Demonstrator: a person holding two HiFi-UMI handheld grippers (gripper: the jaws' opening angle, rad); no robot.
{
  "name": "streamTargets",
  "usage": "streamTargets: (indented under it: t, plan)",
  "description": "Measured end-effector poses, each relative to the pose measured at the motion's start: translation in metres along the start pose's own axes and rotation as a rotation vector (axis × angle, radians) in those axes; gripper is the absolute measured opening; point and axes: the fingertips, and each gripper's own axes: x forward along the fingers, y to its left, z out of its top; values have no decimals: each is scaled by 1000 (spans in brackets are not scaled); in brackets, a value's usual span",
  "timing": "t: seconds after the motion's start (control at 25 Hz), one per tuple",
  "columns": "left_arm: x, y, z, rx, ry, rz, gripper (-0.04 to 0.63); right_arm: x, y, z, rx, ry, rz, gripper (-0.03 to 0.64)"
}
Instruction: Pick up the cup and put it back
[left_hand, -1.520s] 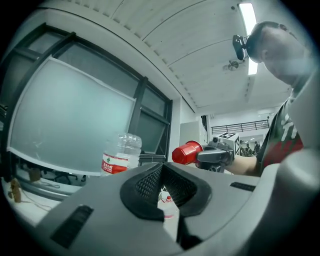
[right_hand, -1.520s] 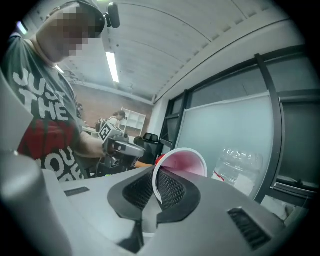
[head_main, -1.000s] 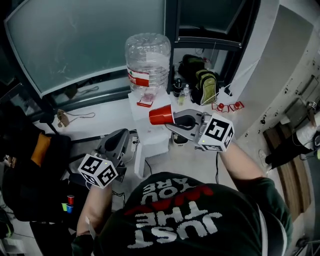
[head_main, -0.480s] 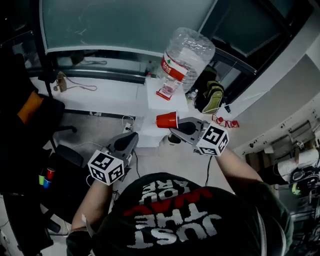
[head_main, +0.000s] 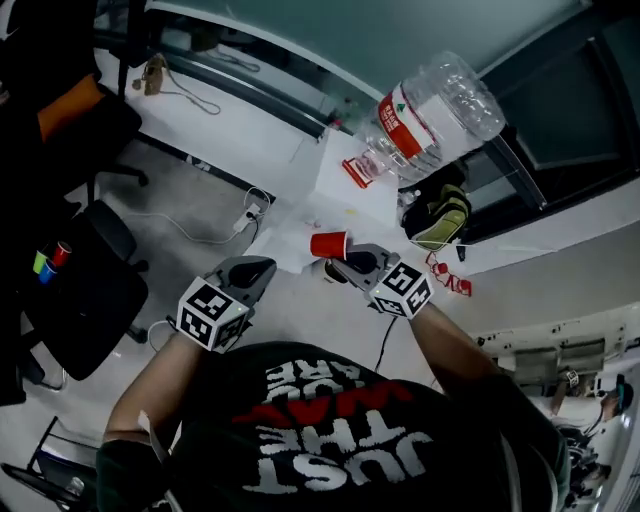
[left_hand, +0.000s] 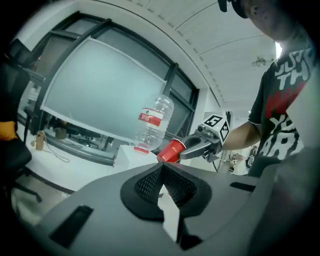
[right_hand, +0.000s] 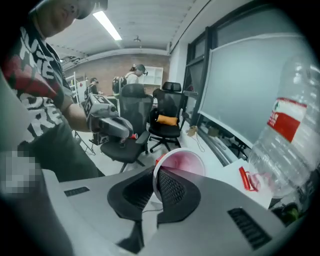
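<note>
A red plastic cup (head_main: 328, 244) hangs in the air on its side, in front of the white stand (head_main: 345, 185) that carries a big clear water bottle (head_main: 425, 110). My right gripper (head_main: 337, 260) is shut on the cup's rim. In the right gripper view one pad sits inside the cup (right_hand: 180, 164) and the other outside, with the pinkish inside facing the camera. My left gripper (head_main: 260, 270) is lower and to the left, shut, with nothing between its pads. The left gripper view has the cup (left_hand: 172, 151) held ahead by the right gripper (left_hand: 186, 151).
A black office chair (head_main: 95, 290) stands at the left with small coloured cups (head_main: 50, 262) by it. A green and black backpack (head_main: 442, 215) lies right of the stand. Cables run over the pale floor (head_main: 200, 220). More chairs (right_hand: 165, 120) stand further back in the room.
The head view has swung, so the bottle and stand now sit up and to the right. The cup stays in the right gripper and is now further from the bottle.
</note>
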Motion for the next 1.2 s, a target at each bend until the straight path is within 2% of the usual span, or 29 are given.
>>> streamTargets:
  t: [0.12,0.24,0.36,0.56,0.72,1.0,1.2]
  plan:
    - [38,1,-47,-99,13,90,8,20,-17,-66,-17,36,47,37]
    - [69,12,-95,-98,51,155,8,54,-32,-132,-47,70,81,37]
    - [87,26,-152,-102,106,191,8,102,-36,-200,-30,112,102,37]
    - [122,53,-254,-93,207,178,8,189,-40,-308,-40,212,112,37]
    - [155,84,-327,-40,219,146,8,260,-57,-383,-64,280,87,37]
    - [199,133,-467,7,268,127,8,374,-75,-502,-89,388,67,37]
    - [224,158,-540,18,273,119,8,446,-116,-588,-90,479,5,37]
